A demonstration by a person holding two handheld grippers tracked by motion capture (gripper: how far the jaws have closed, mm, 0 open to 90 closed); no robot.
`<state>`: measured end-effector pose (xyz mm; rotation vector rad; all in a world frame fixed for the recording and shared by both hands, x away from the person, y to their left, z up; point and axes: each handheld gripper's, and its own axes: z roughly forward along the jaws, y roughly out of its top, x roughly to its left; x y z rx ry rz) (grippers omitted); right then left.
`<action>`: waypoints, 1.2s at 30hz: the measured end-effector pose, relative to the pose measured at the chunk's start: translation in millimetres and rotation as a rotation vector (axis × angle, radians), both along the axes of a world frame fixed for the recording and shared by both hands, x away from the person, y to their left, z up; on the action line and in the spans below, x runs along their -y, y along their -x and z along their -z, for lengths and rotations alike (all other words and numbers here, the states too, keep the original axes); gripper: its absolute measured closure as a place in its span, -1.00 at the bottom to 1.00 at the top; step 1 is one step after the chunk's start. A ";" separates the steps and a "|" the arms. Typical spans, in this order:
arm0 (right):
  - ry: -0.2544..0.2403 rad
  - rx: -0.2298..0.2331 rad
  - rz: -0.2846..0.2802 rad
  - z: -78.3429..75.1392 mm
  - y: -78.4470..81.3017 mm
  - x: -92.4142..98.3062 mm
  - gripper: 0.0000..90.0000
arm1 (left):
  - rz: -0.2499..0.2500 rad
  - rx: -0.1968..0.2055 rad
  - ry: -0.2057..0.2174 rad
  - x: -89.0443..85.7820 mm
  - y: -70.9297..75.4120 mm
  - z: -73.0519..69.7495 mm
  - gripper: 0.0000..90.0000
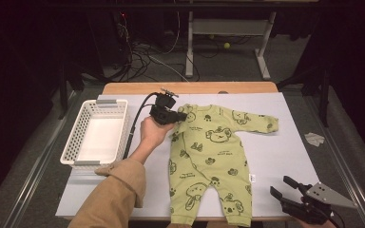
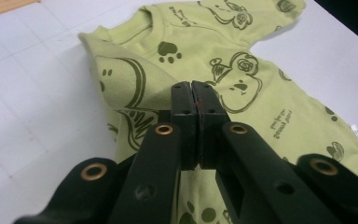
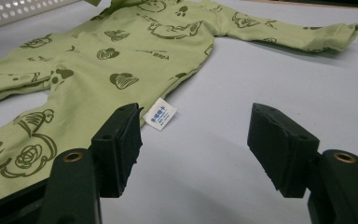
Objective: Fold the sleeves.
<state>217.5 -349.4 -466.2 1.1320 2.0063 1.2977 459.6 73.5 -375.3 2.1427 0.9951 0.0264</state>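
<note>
A light green baby romper [image 1: 209,152] with dark animal prints lies face up on the grey mat [image 1: 285,142]. Its right sleeve is spread out flat. My left gripper [image 1: 179,116] is at the garment's left shoulder, shut on the left sleeve. In the left gripper view the jaws meet with a raised fold of the romper [image 2: 121,79] running up to the left gripper [image 2: 193,91]. My right gripper [image 1: 280,187] rests at the table's near right corner, open. In the right gripper view the right gripper [image 3: 196,135] faces bare mat beside the romper [image 3: 121,51] and its white tag [image 3: 161,113].
A white plastic basket [image 1: 71,147] stands on the left side of the table, with the left gripper's cable running along it. The wooden table edge [image 1: 190,88] shows beyond the mat. A crumpled scrap [image 1: 315,138] lies off the table's right side.
</note>
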 end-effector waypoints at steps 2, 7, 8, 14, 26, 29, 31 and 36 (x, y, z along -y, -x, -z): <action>0.000 0.001 -0.001 -0.1 0.1 -0.1 -0.20 | 0.013 -0.001 -0.002 5.2 0.8 0.8 0.89; 0.000 0.001 -0.001 0.0 0.1 -0.1 -0.20 | 0.036 -0.009 -0.015 18.2 1.8 5.7 0.89; 0.000 0.000 -0.001 0.0 0.1 0.0 -0.20 | 0.037 -0.011 -0.012 20.7 2.0 6.9 0.89; 0.001 0.000 -0.002 0.0 0.0 -0.1 -0.20 | 0.061 -0.026 -0.028 35.1 2.0 14.7 0.89; -0.001 0.001 -0.001 -0.2 0.6 0.1 -0.20 | 0.072 -0.064 -0.077 55.2 -3.6 37.0 0.89; -0.001 0.002 -0.003 -0.2 0.4 -0.1 -0.20 | 0.065 -0.081 -0.072 56.7 -7.2 43.3 0.88; 0.000 0.002 -0.005 -0.1 0.2 0.2 -0.20 | 0.070 -0.085 -0.076 59.1 -7.7 47.1 0.88; -0.006 0.004 -0.002 -0.3 0.7 1.8 -0.20 | 0.079 -0.084 -0.072 59.2 -6.7 47.0 0.68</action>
